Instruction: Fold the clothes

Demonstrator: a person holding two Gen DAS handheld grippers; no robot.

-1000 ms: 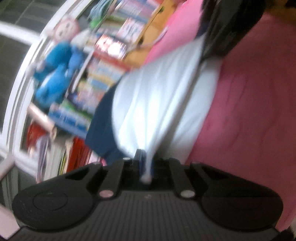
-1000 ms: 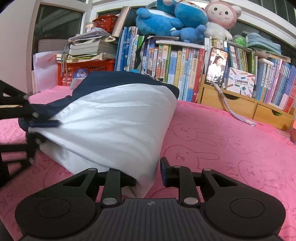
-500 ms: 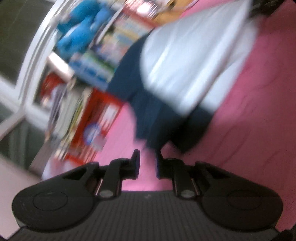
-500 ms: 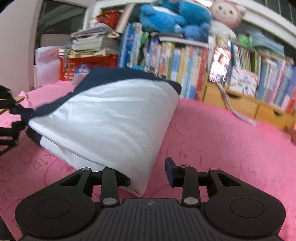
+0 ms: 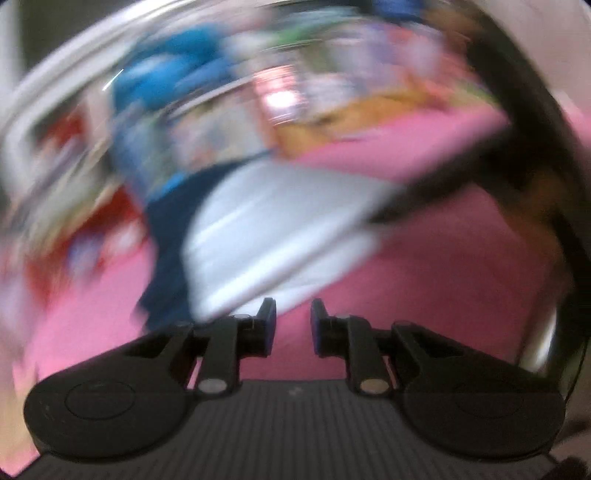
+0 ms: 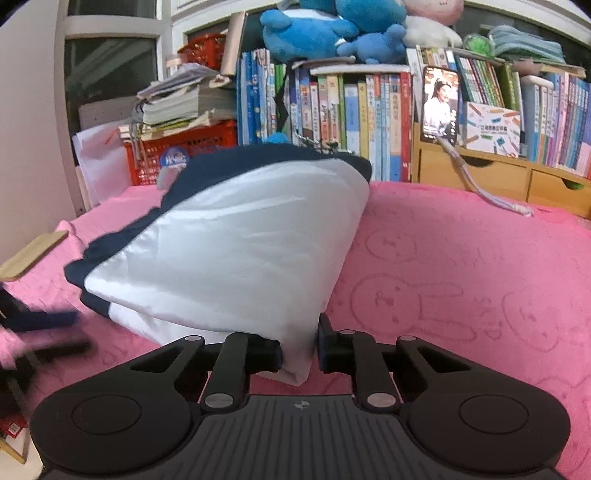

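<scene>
Mid-fold: white-and-navy garment lies half-folded on the pink bed cover. Right gripper has just closed, fingers clenched on its near white corner; left gripper has just opened, nothing between fingers. Next, probably: left re-grips the navy edge, then both carry the fold over.

- A pink bedspread printed with faint rabbit outlines covers the bed across the lower half of the right wrist view.
- Behind it a row of upright books fills a shelf, with blue plush toys and a pale pink one on top.
- To the right stands a light wooden drawer unit with more books above it.
- At left a red plastic crate carries a loose pile of papers and books.
- A dark window with a white frame sits in the upper left corner, beside a plain pale wall.
- The left wrist view is heavily blurred; only pink cloth and smeared colours show.
</scene>
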